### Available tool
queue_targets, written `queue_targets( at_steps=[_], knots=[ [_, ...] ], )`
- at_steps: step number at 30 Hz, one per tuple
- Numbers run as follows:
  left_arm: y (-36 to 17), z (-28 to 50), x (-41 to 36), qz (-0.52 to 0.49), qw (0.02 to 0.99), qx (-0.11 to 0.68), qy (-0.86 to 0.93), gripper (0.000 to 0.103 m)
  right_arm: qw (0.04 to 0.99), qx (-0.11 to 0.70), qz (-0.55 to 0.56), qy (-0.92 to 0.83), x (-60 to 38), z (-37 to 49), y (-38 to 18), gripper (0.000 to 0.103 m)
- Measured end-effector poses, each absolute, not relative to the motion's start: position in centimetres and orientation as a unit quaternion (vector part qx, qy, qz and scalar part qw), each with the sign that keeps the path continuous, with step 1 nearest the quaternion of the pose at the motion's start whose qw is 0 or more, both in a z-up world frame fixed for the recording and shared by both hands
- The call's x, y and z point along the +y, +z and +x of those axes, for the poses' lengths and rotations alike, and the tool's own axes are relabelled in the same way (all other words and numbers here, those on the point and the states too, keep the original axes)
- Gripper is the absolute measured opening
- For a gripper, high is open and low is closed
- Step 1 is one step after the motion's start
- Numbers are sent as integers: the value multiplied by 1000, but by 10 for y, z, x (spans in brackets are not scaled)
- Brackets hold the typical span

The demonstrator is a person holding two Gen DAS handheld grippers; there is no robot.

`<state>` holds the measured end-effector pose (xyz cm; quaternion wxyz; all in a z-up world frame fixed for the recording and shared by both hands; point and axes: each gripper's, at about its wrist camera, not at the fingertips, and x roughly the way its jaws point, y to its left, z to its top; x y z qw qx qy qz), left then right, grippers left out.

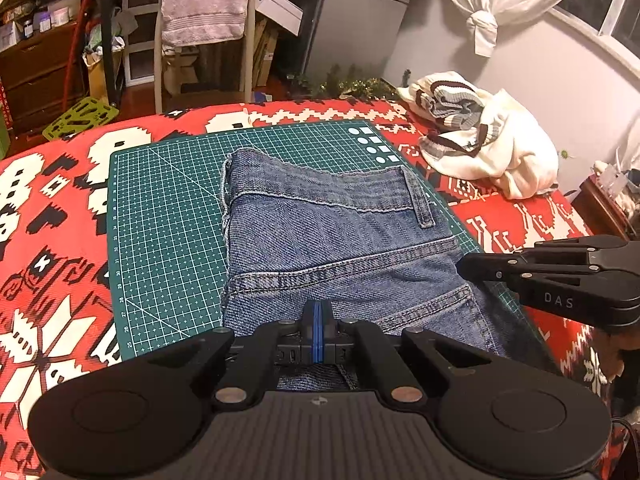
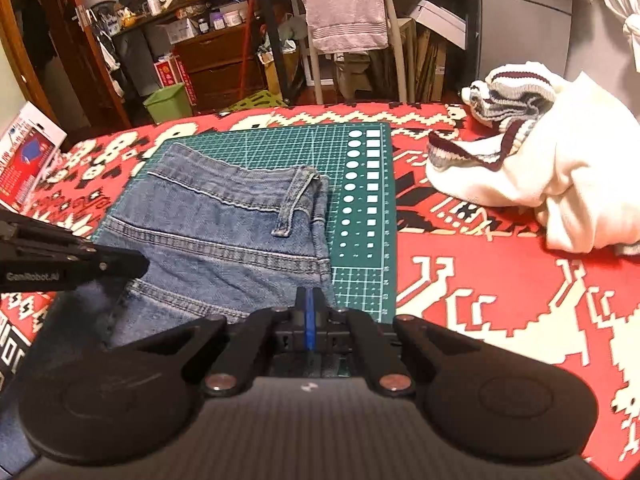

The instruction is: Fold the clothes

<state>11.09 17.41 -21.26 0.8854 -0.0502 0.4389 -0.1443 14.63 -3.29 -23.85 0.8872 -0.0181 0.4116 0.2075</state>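
While one pair of jeans (image 1: 340, 240) lies on the green mat (image 1: 168, 208), my left claw (image 1: 317, 312) and right claw (image 2: 308, 300) are both pinched closed above it; only the right view shows a green bin (image 2: 168, 102).

A lived-in bedroom: patterned red bedspread (image 1: 60, 208) underfoot, towel-draped chair (image 1: 204, 0) at twelve o'clock, knotted curtain (image 1: 484, 20) at two, cluttered shelves (image 2: 180, 12) at eleven.

I see both wrist views lit by warm, dim indoor light that casts everything orange-red. The window (image 1: 600, 4) at far right is dark. Fisheye distortion bends the bed edge and the walls near the frame borders. The near gripper bodies look soft; the cutting mat (image 1: 168, 216) grid stays sharp, without glare.
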Motion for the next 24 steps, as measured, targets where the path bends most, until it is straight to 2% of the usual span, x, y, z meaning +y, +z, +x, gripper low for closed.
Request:
queue_targets(
  at_steps=[10, 17, 24],
  knots=[
    [-179, 124, 191, -74, 900, 404, -143, 0, 885, 385, 0, 262, -16, 162, -207, 1],
    [-211, 154, 188, -86, 883, 436, -149, 1, 859, 411, -18, 303, 23, 179, -229, 1],
    [-222, 161, 185, -101, 884, 429, -156, 1, 867, 412, -22, 279, 1, 180, -238, 0]
  ],
)
